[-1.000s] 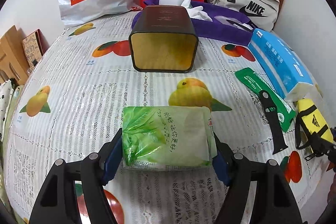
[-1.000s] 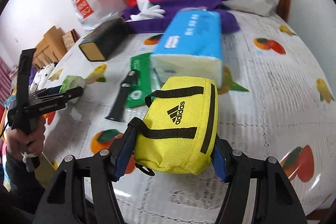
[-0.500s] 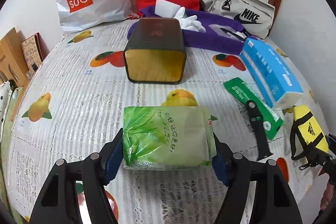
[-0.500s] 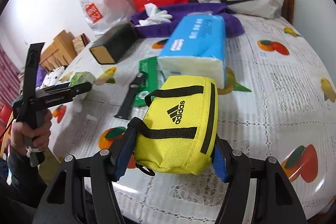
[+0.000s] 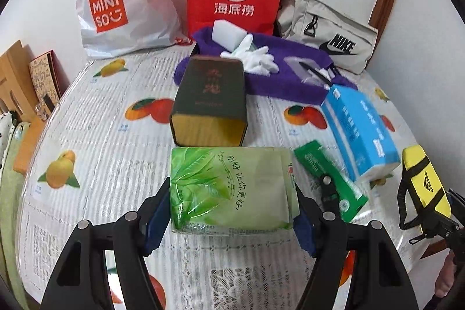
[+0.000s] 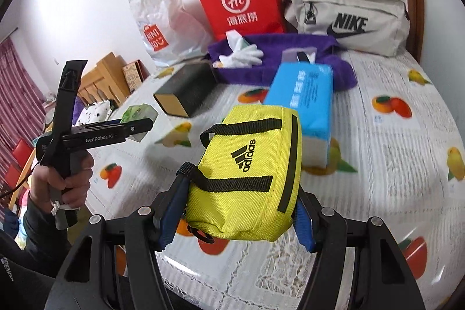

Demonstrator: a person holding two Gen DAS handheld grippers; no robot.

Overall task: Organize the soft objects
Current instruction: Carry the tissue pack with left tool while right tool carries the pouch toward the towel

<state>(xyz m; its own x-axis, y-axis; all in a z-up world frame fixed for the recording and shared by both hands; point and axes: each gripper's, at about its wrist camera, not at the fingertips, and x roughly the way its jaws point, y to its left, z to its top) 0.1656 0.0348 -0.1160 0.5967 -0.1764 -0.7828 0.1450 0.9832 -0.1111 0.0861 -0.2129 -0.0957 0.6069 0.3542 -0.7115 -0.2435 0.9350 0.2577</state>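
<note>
Squeezing one green tissue pack between its fingers, the left gripper has lifted; right gripper (also higher now) pinches one yellow pouch.

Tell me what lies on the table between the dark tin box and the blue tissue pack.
In the left wrist view, only bare fruit-print tablecloth separates the dark tin box from the blue tissue pack; the purple towel lies behind them.

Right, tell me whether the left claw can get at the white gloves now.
Probably not: the left claw is full with the green pack, and the dark box stands between it and the white gloves.
</note>
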